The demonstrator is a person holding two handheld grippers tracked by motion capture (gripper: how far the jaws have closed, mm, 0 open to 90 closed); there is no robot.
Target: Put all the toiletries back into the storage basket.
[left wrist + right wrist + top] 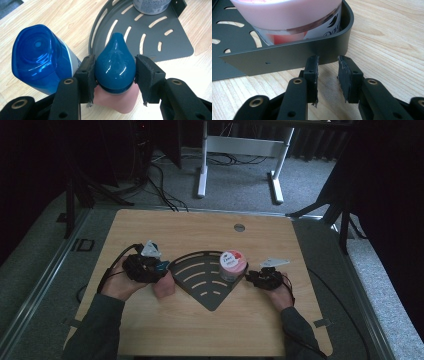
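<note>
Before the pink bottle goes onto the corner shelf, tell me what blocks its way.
Nothing visible does. The left gripper holds the pink bottle by its teal cap at the corner shelf edge. The tub sits in the far corner; the blue bottle stands aside.

hidden: pink plastic bottle (117, 101) body mostly under its teal teardrop cap (115, 65), base out of sight | cut off: round pink-lidded cream jar (287, 17) top lost past the frame edge | cut off: blue-capped white bottle (41, 58) lower end behind the jaw | too small: jar label text in high view
</note>
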